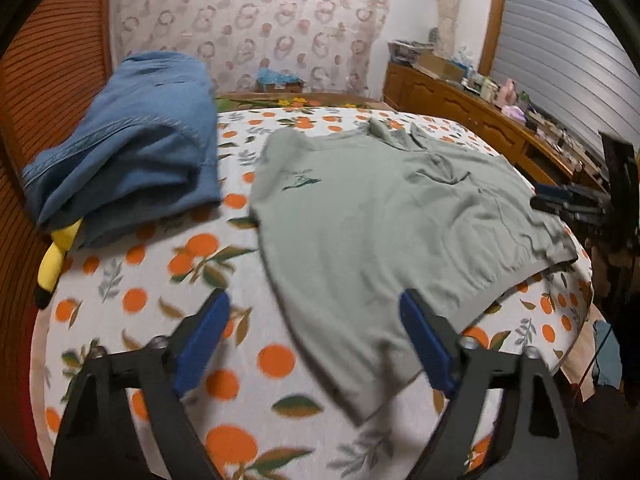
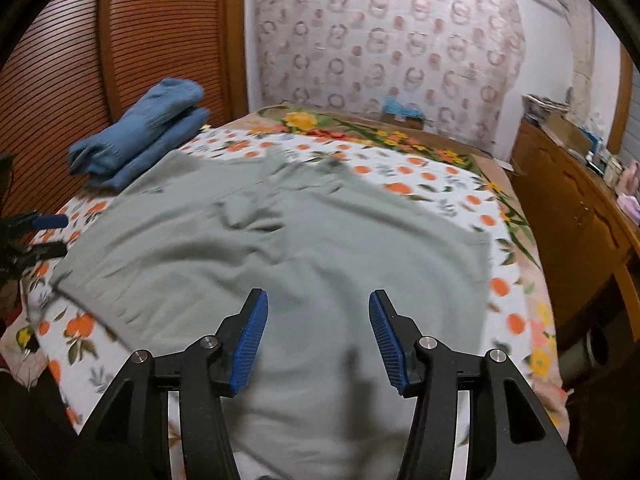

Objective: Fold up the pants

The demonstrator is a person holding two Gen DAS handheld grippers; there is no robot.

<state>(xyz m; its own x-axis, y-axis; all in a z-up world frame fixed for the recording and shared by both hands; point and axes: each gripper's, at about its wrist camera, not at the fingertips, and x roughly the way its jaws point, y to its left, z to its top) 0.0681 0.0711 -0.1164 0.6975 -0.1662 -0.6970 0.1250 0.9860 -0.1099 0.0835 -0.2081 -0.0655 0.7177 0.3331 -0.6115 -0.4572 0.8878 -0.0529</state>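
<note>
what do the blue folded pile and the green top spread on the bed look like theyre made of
Blue folded pile: looks like denim, matte and faded, with stitched seams showing along its edges. Green top: probably soft cotton knit, matte, lying in loose wrinkles with a ribbed hem. Blur leaves the weave unclear.

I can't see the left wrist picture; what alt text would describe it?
A grey-green garment lies spread on an orange-print bedspread, with folded blue jeans at the far left. The left hand-held gripper hovers open over the garment's near edge.

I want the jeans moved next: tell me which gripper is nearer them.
Left. The left gripper hovers just right of the folded jeans; the right gripper is across the green shirt from them.
</note>
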